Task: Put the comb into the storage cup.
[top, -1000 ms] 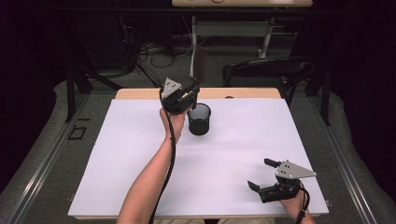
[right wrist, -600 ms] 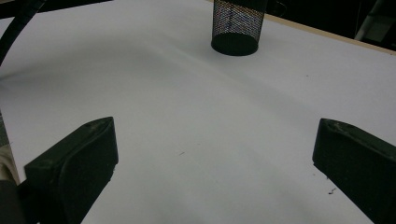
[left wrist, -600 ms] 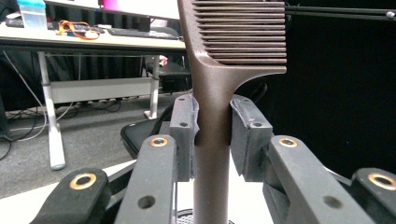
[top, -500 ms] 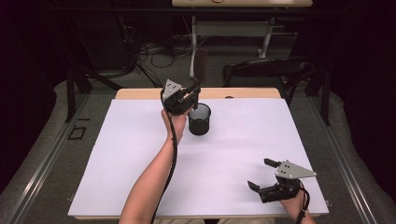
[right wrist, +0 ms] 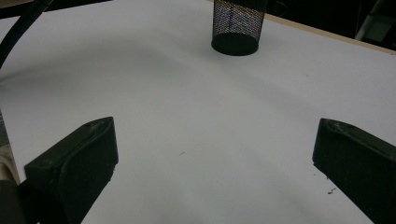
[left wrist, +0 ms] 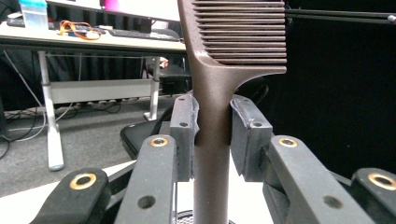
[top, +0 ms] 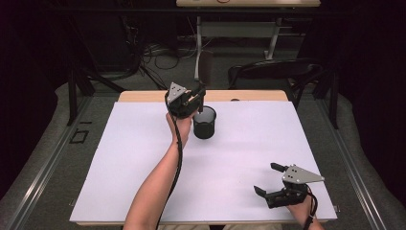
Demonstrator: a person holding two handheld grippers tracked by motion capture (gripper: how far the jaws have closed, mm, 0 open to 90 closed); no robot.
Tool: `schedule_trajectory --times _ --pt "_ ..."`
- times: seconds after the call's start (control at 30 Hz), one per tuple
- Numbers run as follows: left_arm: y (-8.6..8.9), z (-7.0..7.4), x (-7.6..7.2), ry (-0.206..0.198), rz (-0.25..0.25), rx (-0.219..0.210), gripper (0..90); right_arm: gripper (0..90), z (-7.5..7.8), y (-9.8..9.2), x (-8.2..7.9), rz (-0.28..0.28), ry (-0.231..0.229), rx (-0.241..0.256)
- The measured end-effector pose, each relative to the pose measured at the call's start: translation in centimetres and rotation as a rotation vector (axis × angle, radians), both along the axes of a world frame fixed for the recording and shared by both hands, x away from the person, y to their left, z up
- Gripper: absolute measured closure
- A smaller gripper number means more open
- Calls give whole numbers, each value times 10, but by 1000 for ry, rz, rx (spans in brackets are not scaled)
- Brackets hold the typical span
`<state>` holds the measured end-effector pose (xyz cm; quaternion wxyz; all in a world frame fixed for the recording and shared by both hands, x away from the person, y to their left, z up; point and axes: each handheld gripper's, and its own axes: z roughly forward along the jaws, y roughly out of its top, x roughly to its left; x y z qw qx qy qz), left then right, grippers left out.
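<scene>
Your left hand-held gripper (top: 197, 98) is raised over the far middle of the surface (top: 119, 158), just above the black mesh cup (top: 204, 123). Its jaws are clamped on the handle of a brown comb (left wrist: 212, 121). In the left gripper view the comb stands upright between the two pads (left wrist: 183, 123), the handle running down toward the rim of the mesh cup at the bottom edge, and the toothed head rising out of the top of the frame with its teeth pointing right. Your left forearm (top: 160, 184) reaches up from the near edge, with the cable trailing along it.

Your right hand-held gripper (top: 265, 179) rests low near the near right corner of the surface, well apart from the cup. Its jaws stand wide apart with nothing between them; in the right gripper view the white surface lies bare between the two black jaws and the mesh cup (right wrist: 237, 29) stands upright at the far end.

A dark chair (top: 273, 74) sits beyond the far edge of the surface, and a desk (left wrist: 88, 39) with clutter shows behind the comb.
</scene>
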<state>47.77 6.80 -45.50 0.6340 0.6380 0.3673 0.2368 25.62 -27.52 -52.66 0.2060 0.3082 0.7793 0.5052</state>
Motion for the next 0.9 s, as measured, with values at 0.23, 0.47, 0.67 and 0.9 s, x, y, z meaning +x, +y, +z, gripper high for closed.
schedule_trajectory --times 0.23,0.47,0.67,0.9 --pt "-1 -4 1 4 0 -1 724 0 0 0 0 0 2 -1" --pt "-2 -6 3 6 -2 -7 724 0 0 0 0 -1 1 -2" --pt "-2 -10 4 16 2 -10 724 0 0 0 0 -2 4 0" --pt "-2 -12 5 21 2 -10 724 0 0 0 0 -2 5 -2"
